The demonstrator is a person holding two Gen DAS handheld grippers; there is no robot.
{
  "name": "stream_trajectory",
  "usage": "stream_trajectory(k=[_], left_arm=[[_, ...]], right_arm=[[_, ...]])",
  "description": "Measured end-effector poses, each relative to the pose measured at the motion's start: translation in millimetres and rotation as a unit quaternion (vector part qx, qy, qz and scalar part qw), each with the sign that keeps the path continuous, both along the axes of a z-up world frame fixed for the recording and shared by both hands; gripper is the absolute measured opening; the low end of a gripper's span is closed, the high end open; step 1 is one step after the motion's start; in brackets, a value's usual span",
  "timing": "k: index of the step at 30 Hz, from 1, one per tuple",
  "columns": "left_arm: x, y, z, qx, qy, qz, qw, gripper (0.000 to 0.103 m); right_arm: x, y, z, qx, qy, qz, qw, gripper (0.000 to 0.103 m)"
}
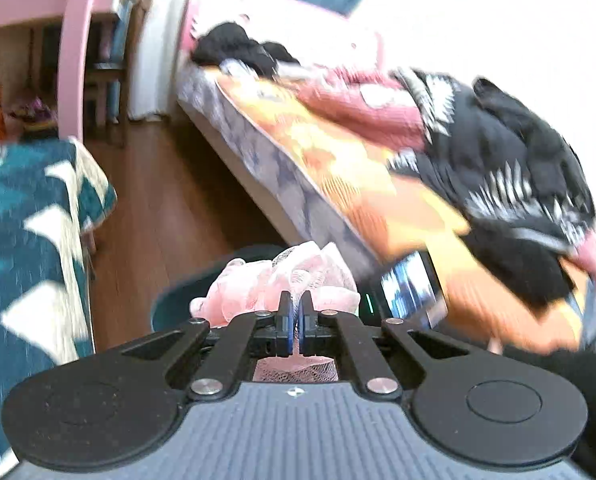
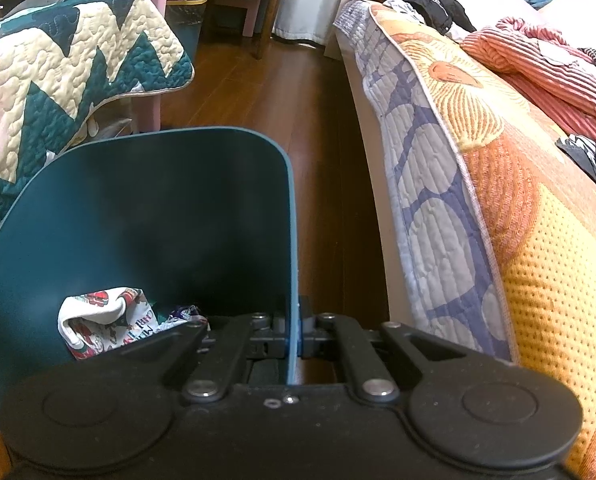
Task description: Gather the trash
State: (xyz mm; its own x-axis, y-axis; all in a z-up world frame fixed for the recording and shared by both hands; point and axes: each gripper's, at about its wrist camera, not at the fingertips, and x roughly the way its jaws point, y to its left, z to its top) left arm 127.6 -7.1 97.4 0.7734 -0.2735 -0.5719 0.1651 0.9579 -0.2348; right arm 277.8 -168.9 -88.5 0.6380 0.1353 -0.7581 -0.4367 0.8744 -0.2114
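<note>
Pink mesh puff point(image 1: 281, 280) clamped in left hand-held gripper point(image 1: 296, 322) above teal bin point(image 2: 145, 216); right hand-held gripper point(image 2: 293, 334) pinches bin's wall, printed cloth point(image 2: 101, 320) inside, lettering unreadable

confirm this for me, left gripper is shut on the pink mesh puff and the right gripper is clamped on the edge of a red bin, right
Not quite: the bin is dark teal, not red, as the right wrist view shows. The rest holds: the right gripper clamps its edge, and the left gripper is shut on the pink mesh puff.
</note>
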Motion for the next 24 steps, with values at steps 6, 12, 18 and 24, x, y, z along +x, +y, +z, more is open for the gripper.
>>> stream_trajectory(k=[6,12,18,24], left_arm=[[63,-15,-26,0.026,0.018,0.018,0.9993,0.002],[92,-26,-73,0.035,0.077,0.029,0.9960,0.004],[79,-18,-88,0.017,0.108,0.029,0.9936,0.044],[40,-10,-89,0.000,0.104,0.025,0.9943,0.083]], right_arm=[[-1,1,1,0.001,-0.001,0.004,1.000,0.004],[-4,3,1,-0.001,-0.003,0.011,1.000,0.004],[-4,3,1,0.000,0.000,0.012,1.000,0.004],[-4,4,0,-0.001,0.003,0.013,1.000,0.004]])
